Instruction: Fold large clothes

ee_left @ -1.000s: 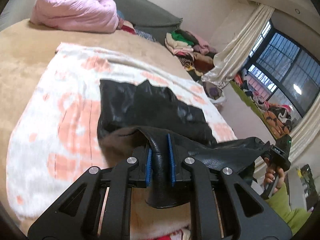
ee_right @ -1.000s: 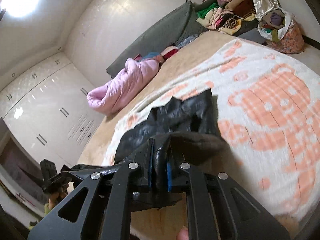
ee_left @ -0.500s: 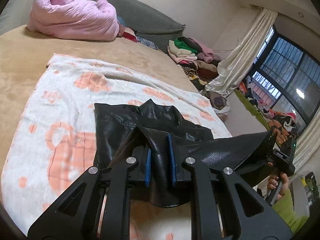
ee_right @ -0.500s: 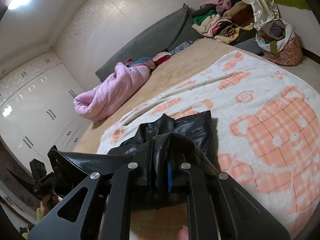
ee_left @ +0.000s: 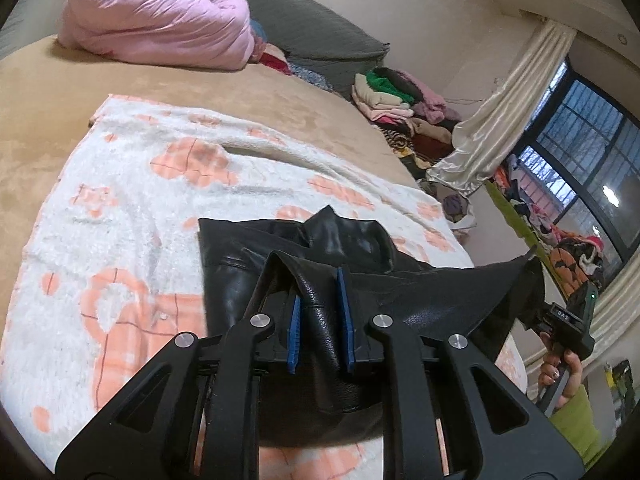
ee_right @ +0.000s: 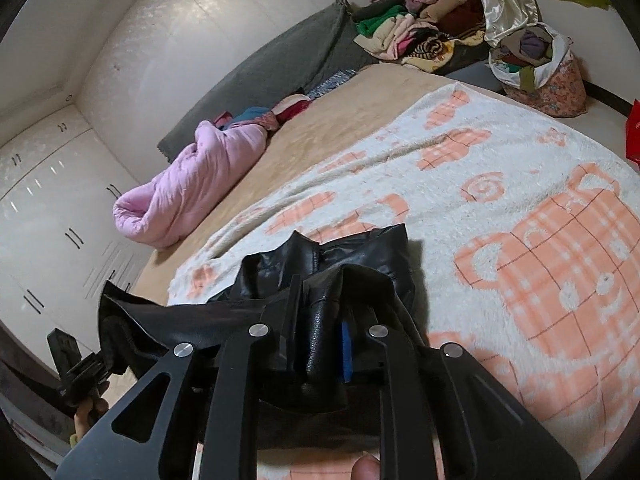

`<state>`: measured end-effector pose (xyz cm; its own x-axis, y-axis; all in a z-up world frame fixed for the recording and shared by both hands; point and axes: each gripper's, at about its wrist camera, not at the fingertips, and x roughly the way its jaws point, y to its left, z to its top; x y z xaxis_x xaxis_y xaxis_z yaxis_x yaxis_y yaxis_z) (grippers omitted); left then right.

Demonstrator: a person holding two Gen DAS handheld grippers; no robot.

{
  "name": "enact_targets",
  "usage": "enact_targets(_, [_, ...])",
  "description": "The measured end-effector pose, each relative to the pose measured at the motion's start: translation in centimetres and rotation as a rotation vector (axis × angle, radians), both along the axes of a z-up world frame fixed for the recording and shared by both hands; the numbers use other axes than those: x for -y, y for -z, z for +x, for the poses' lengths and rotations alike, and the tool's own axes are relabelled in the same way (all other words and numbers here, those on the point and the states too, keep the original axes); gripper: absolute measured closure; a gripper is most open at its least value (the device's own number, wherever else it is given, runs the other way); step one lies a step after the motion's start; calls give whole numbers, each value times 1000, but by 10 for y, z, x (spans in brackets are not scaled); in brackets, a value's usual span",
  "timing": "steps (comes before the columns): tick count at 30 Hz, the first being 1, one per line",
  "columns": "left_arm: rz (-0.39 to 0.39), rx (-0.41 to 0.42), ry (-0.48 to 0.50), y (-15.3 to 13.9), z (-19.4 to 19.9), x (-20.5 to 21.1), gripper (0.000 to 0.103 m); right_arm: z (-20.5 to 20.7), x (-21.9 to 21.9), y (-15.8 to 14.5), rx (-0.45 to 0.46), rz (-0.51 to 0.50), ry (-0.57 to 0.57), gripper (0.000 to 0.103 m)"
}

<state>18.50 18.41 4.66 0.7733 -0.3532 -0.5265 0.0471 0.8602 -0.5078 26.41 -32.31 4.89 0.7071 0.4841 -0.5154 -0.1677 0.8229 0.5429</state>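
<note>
Two grippers share one black leather garment (ee_left: pixel 240 280), stretched between them over the bed. Bed (ee_left: pixel 48 92), tan cover, runs ahead of both tools; white blanket w/ orange check print (ee_left: pixel 132 184) lies on it right under & ahead of the left gripper, and ahead/right of the right gripper. Far end, ahead-left of the left tool: pink quilt (ee_left: pixel 160 12) bundled up against a grey headboard cushion (ee_left: pixel 320 28). Clothes pile (ee_left: pixel 396 100) ahead-right of it, curtain (ee_left: pixel 492 132) & window further right.

Garment: far part lies flat on the blanket just past the left tool's tips; near edge is lifted off the blanket, taut across to the other tool.

Left gripper (ee_left: pixel 320 312): jaws nearly together, blue pads pinching a thick fold of the leather. Right gripper (ee_right: pixel 320 340): jaws have just been opening a little, gap still narrow, a roll of leather between them, seemingly still gripped, though a slight gap shows beside the blue pad. Seen from the left wrist view, a hand (ee_left: pixel 560 376) holds the right gripper's handle, green sleeve below.
</note>
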Motion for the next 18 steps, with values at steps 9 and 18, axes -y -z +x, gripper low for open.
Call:
enact_targets(9, [26, -34, -7, 18, 19, -6, 91, 30, -15, 20, -42, -68, 14, 87])
enact_targets(18, [61, -51, -10, 32, 24, -3, 87, 47, -22, 42, -68, -86, 31, 78])
